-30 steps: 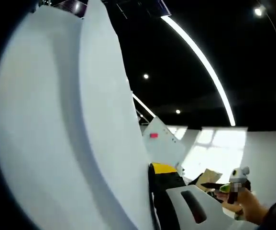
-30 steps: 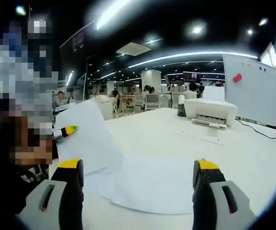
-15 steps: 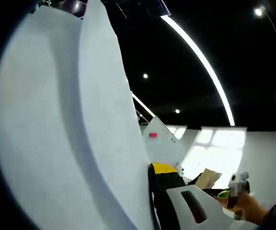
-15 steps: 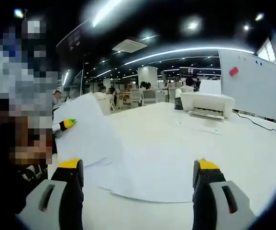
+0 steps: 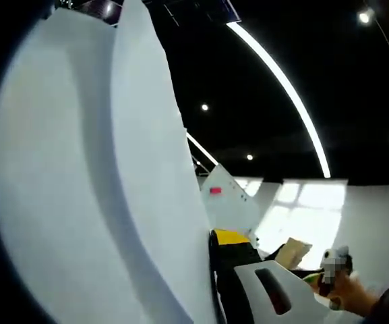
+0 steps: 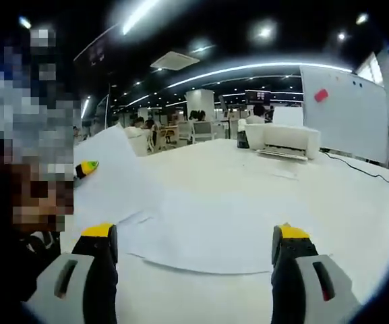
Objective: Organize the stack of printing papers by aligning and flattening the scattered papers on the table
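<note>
We judge the papers (image 6: 201,223) to be light, limp and slippery against each other, easily creased; best taken at an edge or corner and squared by gentle pushes from the sides, not by squeezing in the middle. They lie fanned on the white table (image 6: 342,202), just ahead of the right gripper (image 6: 194,253), whose jaws stand wide apart with nothing between them. The left gripper (image 6: 86,169) has one sheet (image 5: 93,175) raised off the table at its near edge, the sheet curving close across the left gripper view; its jaws look closed on that sheet. Around: a printer (image 6: 280,140) far across the table with a cable (image 6: 366,172) trailing from it, and a whiteboard (image 6: 346,108) behind. Neither appears to block the work.
</note>
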A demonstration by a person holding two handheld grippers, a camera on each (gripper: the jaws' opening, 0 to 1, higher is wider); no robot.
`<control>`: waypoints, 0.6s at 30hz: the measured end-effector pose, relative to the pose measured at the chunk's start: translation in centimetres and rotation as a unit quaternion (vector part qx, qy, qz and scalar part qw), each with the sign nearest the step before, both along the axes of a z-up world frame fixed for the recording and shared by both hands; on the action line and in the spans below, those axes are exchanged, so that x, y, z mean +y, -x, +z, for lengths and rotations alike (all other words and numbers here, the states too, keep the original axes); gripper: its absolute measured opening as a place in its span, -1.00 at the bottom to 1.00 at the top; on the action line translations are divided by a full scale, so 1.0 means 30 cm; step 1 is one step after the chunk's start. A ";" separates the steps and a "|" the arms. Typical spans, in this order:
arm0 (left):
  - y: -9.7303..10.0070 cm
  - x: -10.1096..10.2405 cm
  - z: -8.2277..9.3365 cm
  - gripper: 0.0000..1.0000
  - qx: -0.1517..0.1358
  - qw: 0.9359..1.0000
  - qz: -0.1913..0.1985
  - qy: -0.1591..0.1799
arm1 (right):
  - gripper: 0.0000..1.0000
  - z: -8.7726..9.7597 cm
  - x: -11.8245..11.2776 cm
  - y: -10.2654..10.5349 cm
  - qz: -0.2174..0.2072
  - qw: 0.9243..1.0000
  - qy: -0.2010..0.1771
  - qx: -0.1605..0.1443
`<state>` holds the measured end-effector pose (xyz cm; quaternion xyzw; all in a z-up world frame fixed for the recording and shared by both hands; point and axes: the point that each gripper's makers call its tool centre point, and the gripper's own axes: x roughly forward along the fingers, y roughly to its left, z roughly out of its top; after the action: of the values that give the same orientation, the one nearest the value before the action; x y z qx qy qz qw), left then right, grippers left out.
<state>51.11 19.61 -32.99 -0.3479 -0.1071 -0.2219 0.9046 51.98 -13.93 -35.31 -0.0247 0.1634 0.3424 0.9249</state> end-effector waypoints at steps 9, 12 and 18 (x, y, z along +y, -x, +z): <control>0.000 0.000 -0.001 -0.86 0.000 1.000 0.000 -0.001 | 0.80 -0.059 -0.067 -0.041 -0.031 0.999 0.001 0.017; -0.001 0.000 -0.001 -0.86 0.001 1.000 0.000 -0.001 | 0.80 -0.076 -0.085 -0.052 -0.041 0.999 0.004 0.021; -0.003 0.001 -0.003 -0.86 0.001 1.000 0.000 -0.002 | 0.80 -0.105 -0.132 -0.087 -0.063 0.998 0.011 0.023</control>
<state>51.19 19.64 -33.08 -0.3469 -0.1056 -0.2218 0.9052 54.58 -17.89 -38.46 -0.0167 0.1902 0.2819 0.9402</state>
